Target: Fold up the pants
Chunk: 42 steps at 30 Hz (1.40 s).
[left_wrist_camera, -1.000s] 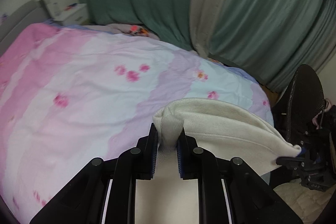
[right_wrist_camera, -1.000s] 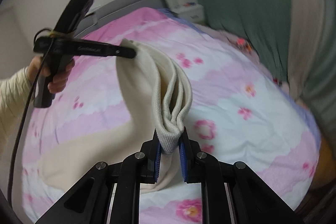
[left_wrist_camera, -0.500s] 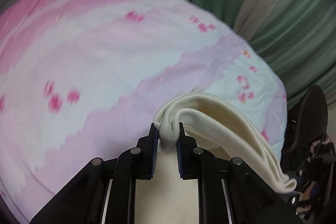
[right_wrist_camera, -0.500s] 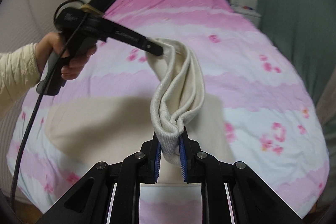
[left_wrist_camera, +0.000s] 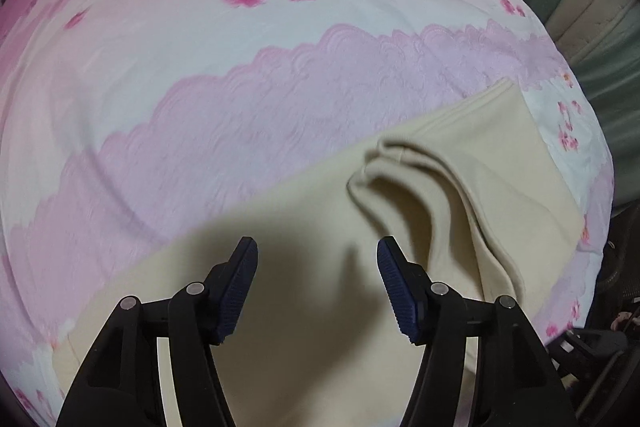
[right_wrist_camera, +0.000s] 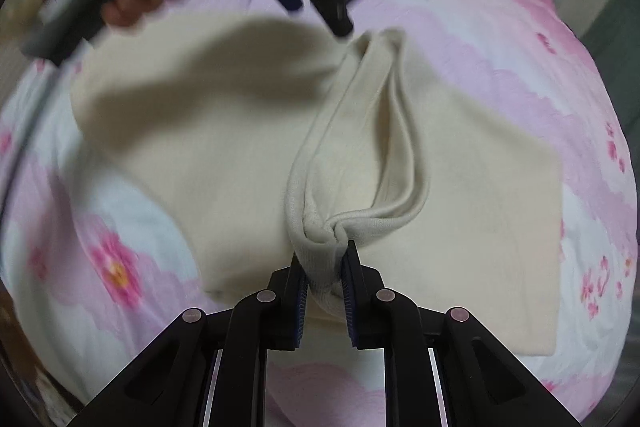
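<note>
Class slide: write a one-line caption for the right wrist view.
Right tool pinches the folded cream pants over the pink floral bedspread; left tool blurred above.

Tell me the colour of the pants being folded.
Plain cream, no pattern. The pants show best in the right wrist view.

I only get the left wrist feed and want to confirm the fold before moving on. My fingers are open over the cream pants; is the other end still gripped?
Observer: Yes, the right gripper is shut on the ribbed edge of the cream knit pants.
Operator: Is that edge lifted?
Observer: It stands bunched up between the fingers, above the flat fabric.
Operator: Where's my left gripper from there?
Observer: The left gripper hangs open just behind the far end of the fold, blurred.
</note>
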{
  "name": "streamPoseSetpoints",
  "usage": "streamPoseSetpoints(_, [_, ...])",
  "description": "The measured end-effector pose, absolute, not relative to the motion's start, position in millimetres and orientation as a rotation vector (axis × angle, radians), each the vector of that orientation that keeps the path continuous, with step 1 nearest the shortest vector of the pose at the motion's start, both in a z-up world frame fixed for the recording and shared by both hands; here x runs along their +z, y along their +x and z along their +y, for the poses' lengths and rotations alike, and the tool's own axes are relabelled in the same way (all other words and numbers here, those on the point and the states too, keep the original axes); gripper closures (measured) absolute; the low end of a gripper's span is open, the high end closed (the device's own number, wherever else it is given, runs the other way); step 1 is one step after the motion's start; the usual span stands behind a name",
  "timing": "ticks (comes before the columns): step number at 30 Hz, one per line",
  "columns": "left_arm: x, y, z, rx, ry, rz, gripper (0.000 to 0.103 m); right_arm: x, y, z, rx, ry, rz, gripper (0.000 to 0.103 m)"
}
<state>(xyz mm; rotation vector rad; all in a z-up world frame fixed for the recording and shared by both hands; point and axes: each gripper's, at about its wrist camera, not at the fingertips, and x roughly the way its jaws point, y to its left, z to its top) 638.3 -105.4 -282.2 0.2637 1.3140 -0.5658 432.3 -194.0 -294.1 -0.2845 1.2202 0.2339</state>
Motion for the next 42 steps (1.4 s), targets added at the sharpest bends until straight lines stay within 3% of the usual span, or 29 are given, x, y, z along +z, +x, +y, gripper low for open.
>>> streamPoseSetpoints(8, [-266, 623, -112, -0.711, 0.064, 1.330, 0.039, -298, 402, -182, 0.281, -0.392, 1.188, 0.079])
streamPoseSetpoints(19, [-318, 654, -165, -0.660, -0.126, 1.469, 0.040, -300, 409, -181, 0.271, -0.368, 1.203, 0.079])
streamPoseSetpoints(21, [-317, 657, -165, -0.642, -0.176, 1.447, 0.061, -299, 410, -180, 0.266, -0.371, 1.210, 0.079])
streamPoseSetpoints(22, [-313, 658, -166, -0.646, -0.181, 1.432, 0.088, -298, 410, -180, 0.264, -0.368, 1.215, 0.079])
streamPoseSetpoints(24, [-294, 656, -166, -0.688, -0.175, 1.339, 0.091, -294, 414, -182, 0.267, -0.346, 1.222, 0.080])
streamPoseSetpoints(27, [-267, 649, -166, -0.756, -0.069, 1.186, 0.091, -279, 420, -185, 0.300, -0.354, 1.176, 0.080])
streamPoseSetpoints(31, [-308, 669, -158, -0.627, 0.015, 1.337, 0.087, -278, 420, -170, 0.363, -0.422, 1.135, 0.079])
streamPoseSetpoints(32, [-318, 671, -153, -0.595, 0.006, 1.377, 0.079, -283, 426, -168, 0.367, -0.404, 1.162, 0.077])
streamPoseSetpoints(34, [-323, 671, -142, -0.578, -0.017, 1.398, 0.076, -296, 436, -165, 0.376, -0.376, 1.242, 0.071])
streamPoseSetpoints(35, [-318, 669, -136, -0.554, -0.007, 1.383, 0.060, -300, 438, -164, 0.380, -0.373, 1.270, 0.070])
streamPoseSetpoints(36, [-309, 666, -130, -0.502, 0.046, 1.348, 0.050, -299, 438, -164, 0.389, -0.373, 1.272, 0.066])
streamPoseSetpoints(42, [-247, 618, -90, -0.396, 0.229, 1.154, 0.045, -275, 425, -171, 0.479, -0.220, 1.280, 0.061])
